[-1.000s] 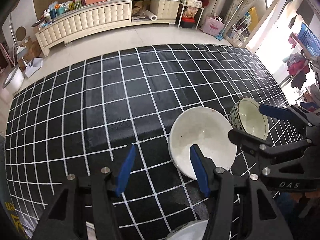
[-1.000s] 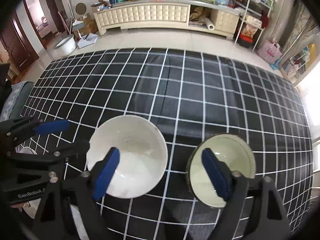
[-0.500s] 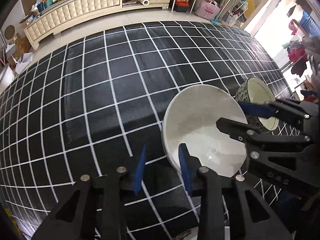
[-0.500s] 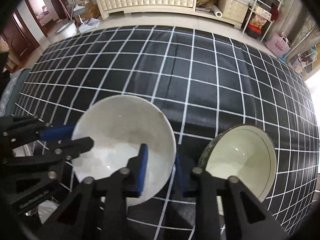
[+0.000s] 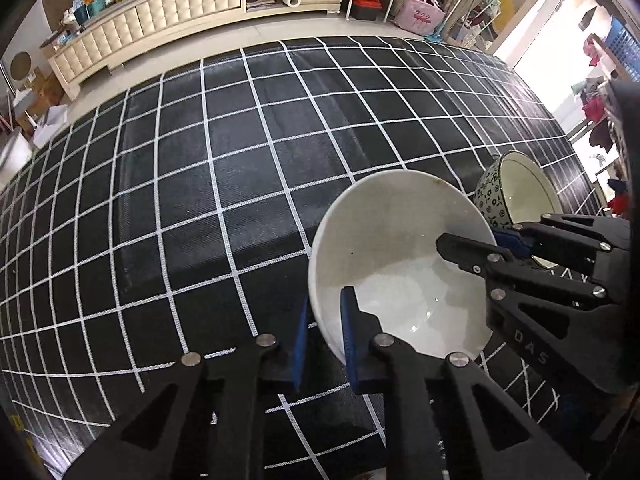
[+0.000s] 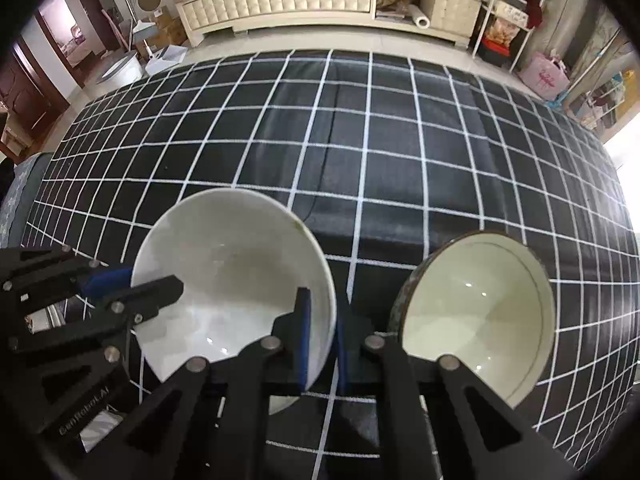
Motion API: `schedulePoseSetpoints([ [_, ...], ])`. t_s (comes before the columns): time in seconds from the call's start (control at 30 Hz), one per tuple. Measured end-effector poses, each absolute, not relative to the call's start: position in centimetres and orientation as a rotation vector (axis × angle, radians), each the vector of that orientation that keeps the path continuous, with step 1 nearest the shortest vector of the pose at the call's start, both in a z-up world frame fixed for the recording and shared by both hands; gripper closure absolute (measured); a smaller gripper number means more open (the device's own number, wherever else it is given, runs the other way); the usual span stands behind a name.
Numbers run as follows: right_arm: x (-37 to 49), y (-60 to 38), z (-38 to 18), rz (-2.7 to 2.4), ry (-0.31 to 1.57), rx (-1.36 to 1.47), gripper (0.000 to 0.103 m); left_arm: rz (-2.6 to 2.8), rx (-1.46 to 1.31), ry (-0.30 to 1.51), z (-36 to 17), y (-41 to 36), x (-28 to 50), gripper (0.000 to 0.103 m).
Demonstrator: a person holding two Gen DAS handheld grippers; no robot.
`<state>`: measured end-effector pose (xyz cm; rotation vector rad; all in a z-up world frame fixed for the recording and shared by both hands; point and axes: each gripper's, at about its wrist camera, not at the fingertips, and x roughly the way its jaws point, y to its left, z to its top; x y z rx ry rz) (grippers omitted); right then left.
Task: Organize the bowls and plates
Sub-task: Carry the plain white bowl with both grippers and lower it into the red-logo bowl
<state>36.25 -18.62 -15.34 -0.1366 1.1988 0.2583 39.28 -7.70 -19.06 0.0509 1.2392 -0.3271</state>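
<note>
A plain white bowl (image 5: 396, 248) (image 6: 224, 256) sits on the black grid cloth (image 5: 200, 160). My left gripper (image 5: 325, 328) is shut on its left rim, one blue pad inside and one outside. My right gripper (image 6: 321, 332) is shut on the same bowl's right rim. The right gripper also shows in the left wrist view (image 5: 506, 240), and the left gripper shows in the right wrist view (image 6: 116, 284). A second bowl (image 5: 516, 196) (image 6: 476, 304), patterned dark outside and cream inside, stands just right of the white one, untouched.
The grid cloth (image 6: 360, 140) covers a wide table stretching away from me. A white object (image 6: 96, 432) lies under the left gripper near the front edge. A cream cabinet (image 5: 152, 28) and shelves stand on the floor beyond the table.
Both grippers moved in and closed on opposite rims of the white bowl; a second ago both were open above the bowls.
</note>
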Motion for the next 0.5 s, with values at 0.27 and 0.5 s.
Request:
schedulePoseSetpoints([
  [0.27,34.0,-18.0,-11.7,0.290,1.137,-0.104,0.089,-0.299,0.070,1.215,-16.8,-8.1,37.7,0.090],
  [0.5,31.7,-17.2,-8.6,0.308,1.092,-0.084,0.089,-0.276,0.041,1.155,-13.0,-6.5,35.4,0.090],
])
